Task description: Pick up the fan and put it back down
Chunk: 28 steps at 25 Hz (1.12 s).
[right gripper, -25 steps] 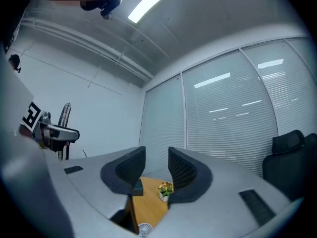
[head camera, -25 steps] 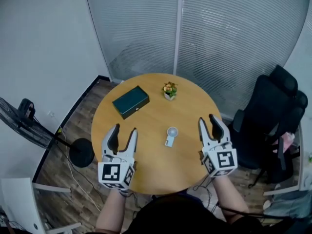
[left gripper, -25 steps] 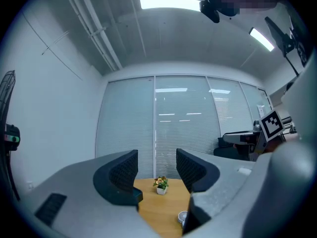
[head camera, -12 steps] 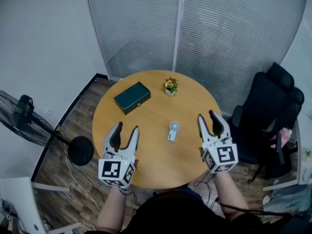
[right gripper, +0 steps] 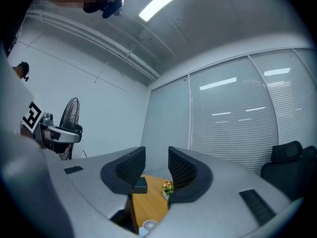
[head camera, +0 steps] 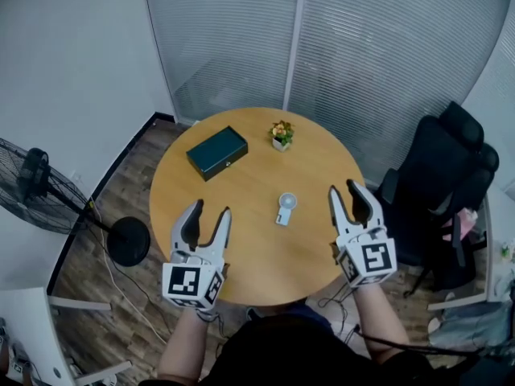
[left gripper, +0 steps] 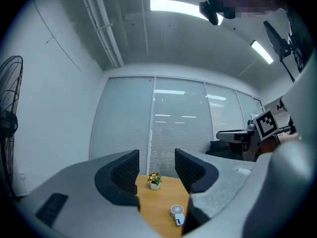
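Observation:
A small white hand-held fan lies flat near the middle of the round wooden table, round head pointing away from me. My left gripper hovers over the table's near left part, open and empty, well to the left of the fan. On the near right, my right gripper is also open with nothing in it. The left gripper view shows the fan low between and beyond that gripper's jaws. In the right gripper view the fan peeks in at the bottom edge, below the gripper.
A dark green box lies at the table's far left and a small pot of flowers at the far edge. A floor fan stands left of the table, a black office chair to the right. Blinds on glass close the back.
Both grippers have drawn back a little towards the table's near edge, so the fan lies slightly farther ahead of them. The fan has not moved on the table.

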Tool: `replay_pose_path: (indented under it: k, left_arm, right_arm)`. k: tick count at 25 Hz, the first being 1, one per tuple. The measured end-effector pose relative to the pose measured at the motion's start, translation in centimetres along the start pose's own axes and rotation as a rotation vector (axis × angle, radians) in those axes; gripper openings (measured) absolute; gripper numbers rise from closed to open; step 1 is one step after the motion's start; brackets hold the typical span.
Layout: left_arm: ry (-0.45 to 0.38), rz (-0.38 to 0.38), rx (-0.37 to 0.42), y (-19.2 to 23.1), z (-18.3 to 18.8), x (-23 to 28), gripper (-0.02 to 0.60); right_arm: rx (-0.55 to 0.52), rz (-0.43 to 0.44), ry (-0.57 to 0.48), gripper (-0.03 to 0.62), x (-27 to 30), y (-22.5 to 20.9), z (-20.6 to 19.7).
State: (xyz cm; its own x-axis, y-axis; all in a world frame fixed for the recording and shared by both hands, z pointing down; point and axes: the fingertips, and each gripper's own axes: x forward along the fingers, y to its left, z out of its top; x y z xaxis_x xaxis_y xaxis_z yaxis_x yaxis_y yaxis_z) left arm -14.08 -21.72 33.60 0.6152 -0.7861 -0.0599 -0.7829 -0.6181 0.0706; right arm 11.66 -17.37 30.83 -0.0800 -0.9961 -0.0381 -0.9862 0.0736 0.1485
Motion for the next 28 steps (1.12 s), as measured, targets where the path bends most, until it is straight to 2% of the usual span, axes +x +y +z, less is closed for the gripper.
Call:
replay_pose_path:
  k: [8,28]
  left_arm:
    - [-0.012,-0.007,-0.004,0.0,0.1,0.6,0.219]
    - [-0.006,-0.026,0.004,-1.6,0.0,2.3,0.216]
  right_arm:
    - [-0.023,0.014,-0.007,0.133,0.1,-0.1,0.3]
    - [0.036,0.025,-0.041,0.118,0.2,-1.7,-0.2]
